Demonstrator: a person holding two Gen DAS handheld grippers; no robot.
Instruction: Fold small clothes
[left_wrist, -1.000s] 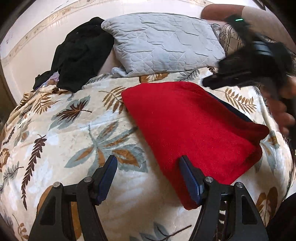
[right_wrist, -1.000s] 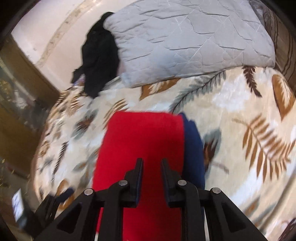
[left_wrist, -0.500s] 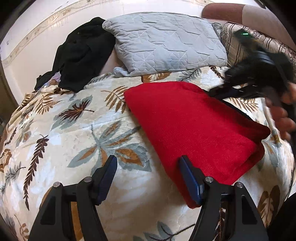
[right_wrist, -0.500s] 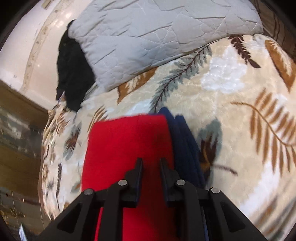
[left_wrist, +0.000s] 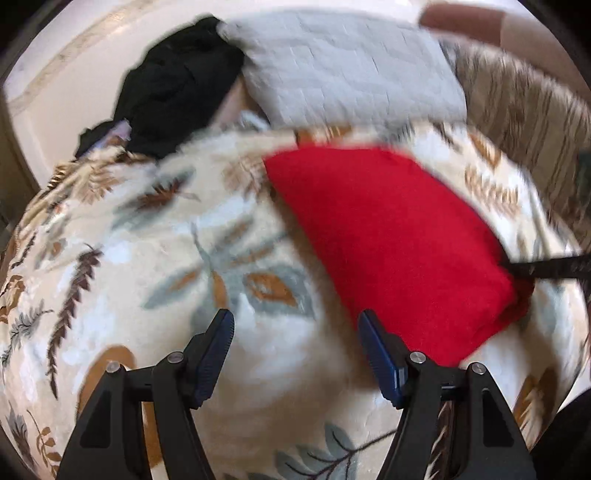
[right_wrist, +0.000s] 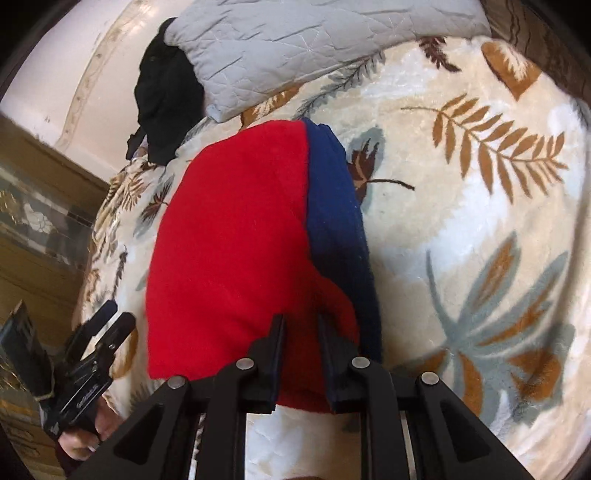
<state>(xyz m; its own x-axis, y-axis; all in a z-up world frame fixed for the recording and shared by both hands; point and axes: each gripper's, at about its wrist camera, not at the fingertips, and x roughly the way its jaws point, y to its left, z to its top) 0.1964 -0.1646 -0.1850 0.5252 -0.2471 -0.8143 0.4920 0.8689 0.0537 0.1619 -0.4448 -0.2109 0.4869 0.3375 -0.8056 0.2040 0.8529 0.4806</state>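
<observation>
Your red garment (right_wrist: 236, 240) lies folded into a thick, roughly rectangular pad on the leaf-patterned bed (right_wrist: 480, 206), its fuzzy top face smooth and flat. Under it you have a dark blue garment (right_wrist: 336, 206), also folded, showing only as a strip along the red one's right edge in the right wrist view. In the left wrist view the red piece (left_wrist: 391, 236) runs diagonally from the middle toward the lower right, with its near corner rounded and thick. Both pieces sit stacked together, touching.
</observation>
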